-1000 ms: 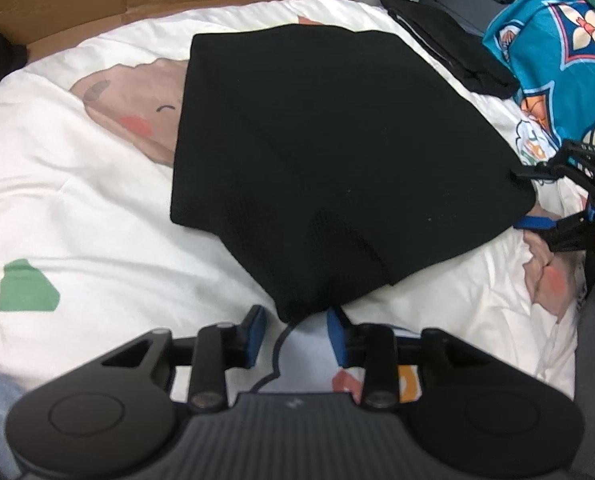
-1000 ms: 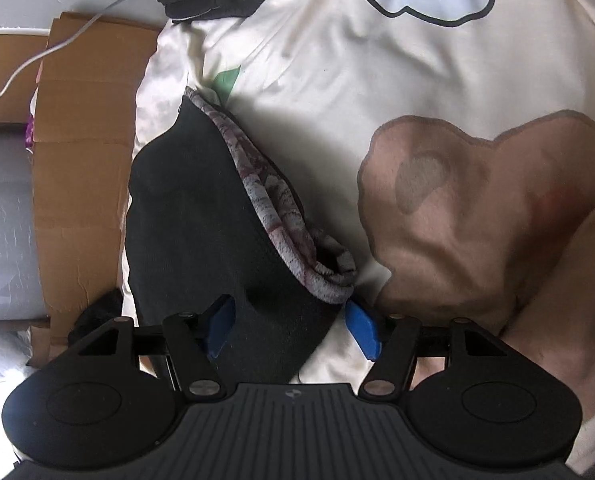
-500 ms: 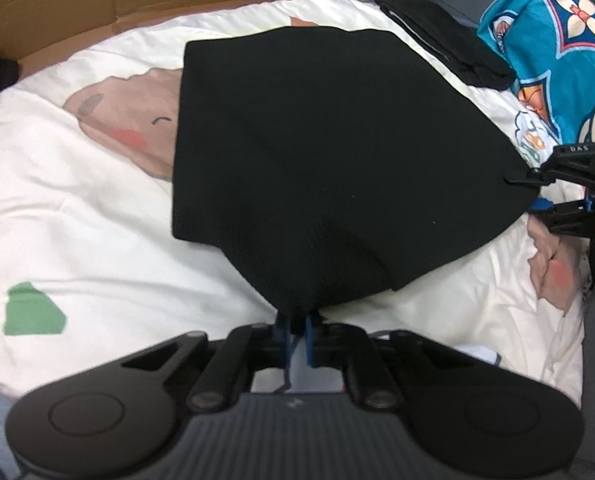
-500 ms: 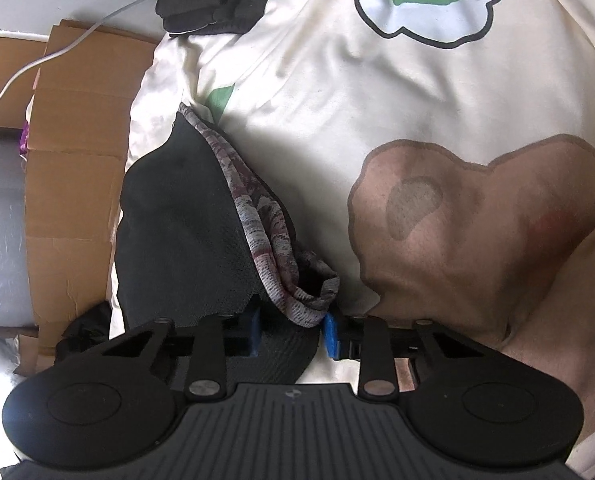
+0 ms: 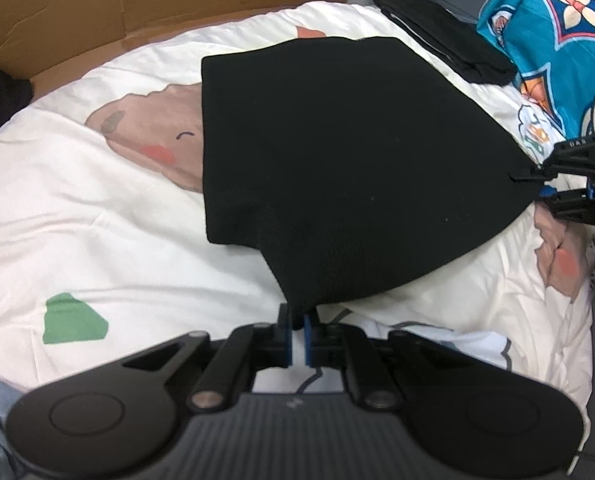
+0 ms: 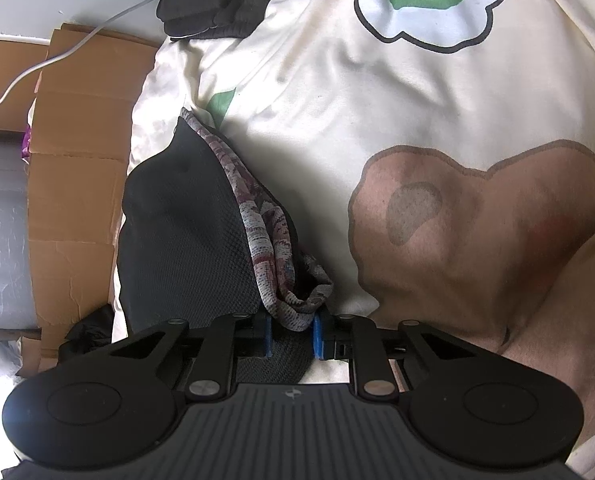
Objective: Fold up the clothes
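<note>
While the black knit garment (image 5: 337, 168) lies spread across the frame's middle on the cream printed bed cover (image 5: 77, 208), the left tool (image 5: 298, 334) pinches its lower corner and the right tool (image 5: 537, 186), jaws closing on the right-hand corner, holds the opposite end.

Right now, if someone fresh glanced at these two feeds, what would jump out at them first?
The big black garment spread across the middle of the cartoon-print white quilt. The left gripper is shut on its near corner, and the right gripper is closing on its far corner, where a patterned lining shows. At the upper right of the left view lies a bright teal patterned cloth.
</note>
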Available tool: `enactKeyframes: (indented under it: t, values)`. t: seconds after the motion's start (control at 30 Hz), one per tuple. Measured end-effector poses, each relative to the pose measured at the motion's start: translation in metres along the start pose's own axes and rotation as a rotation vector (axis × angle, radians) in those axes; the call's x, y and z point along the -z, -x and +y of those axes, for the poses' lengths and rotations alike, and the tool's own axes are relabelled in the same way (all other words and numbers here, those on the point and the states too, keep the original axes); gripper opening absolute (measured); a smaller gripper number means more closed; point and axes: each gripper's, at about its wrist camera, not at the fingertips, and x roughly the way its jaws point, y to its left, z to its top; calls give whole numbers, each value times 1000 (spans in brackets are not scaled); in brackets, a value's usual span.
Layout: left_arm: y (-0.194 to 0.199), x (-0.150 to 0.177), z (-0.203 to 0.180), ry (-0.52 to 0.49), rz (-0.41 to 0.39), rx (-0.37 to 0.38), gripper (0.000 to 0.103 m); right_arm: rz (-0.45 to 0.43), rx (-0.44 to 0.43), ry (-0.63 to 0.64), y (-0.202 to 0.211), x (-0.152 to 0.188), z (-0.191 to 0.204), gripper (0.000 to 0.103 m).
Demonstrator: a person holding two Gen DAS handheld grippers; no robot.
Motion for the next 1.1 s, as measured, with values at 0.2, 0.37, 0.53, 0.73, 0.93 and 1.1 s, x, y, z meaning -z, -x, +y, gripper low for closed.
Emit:
enactKeyframes:
  t: [0.2, 0.37, 0.53, 0.73, 0.93, 1.1]
  values:
    - [3, 6, 3, 9, 0, 24, 5, 3, 3, -8, 2, 0, -1, 19]
    - [3, 6, 2, 18, -20, 39, 7, 7, 10, -13, 1, 1, -2, 32]
    - [4, 8, 3, -5, -29, 45, 12, 12, 14, -26, -3, 1, -4, 42]
    - [0, 8, 6, -3, -40, 60, 24, 8, -8, -67, -3, 1, -10, 42]
    - [-11, 4, -1, -39, -39, 56, 27, 7, -21, -71, -5, 3, -11, 46]
    - [-14, 6, -5, -67, -38, 63, 15, 3, 1, -17, -7, 4, -5, 32]
